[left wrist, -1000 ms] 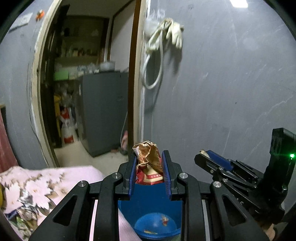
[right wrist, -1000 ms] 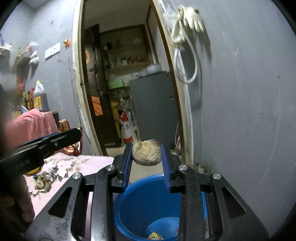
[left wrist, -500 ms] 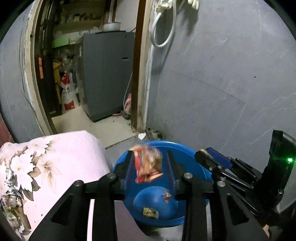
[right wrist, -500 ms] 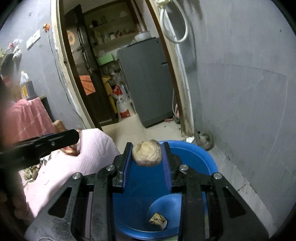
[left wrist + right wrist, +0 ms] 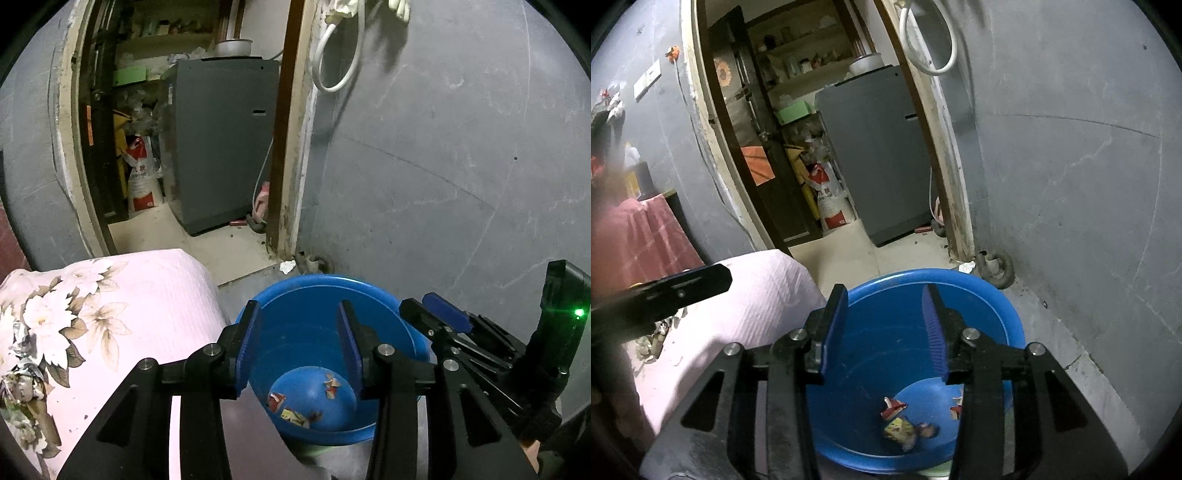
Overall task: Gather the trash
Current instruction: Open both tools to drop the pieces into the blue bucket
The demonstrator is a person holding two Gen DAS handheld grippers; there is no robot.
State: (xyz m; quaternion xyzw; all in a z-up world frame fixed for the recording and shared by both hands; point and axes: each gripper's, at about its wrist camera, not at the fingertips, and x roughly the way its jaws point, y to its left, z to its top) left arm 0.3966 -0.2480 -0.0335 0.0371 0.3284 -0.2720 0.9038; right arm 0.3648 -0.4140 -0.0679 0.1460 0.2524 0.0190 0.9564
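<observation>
A blue plastic basin (image 5: 317,295) stands on the floor below both grippers; it also shows in the right wrist view (image 5: 1008,314). Several crumpled wrappers (image 5: 291,410) lie on its bottom, seen too in the right wrist view (image 5: 905,424). My left gripper (image 5: 299,332) is open and empty above the basin. My right gripper (image 5: 882,317) is open and empty above it too, and shows at the right of the left wrist view (image 5: 439,317). The left gripper's finger shows at the left of the right wrist view (image 5: 683,288).
A pink flowered cloth (image 5: 122,314) covers a surface left of the basin, with scraps (image 5: 18,369) on it. A grey wall (image 5: 461,166) rises on the right. A doorway leads to a grey appliance (image 5: 221,140) and sacks (image 5: 142,177). A white hose (image 5: 336,48) hangs above.
Both grippers tilted down over the basin and opened. The red wrapper left the left gripper and the brown crumpled lump left the right one; more scraps now lie in the basin.
</observation>
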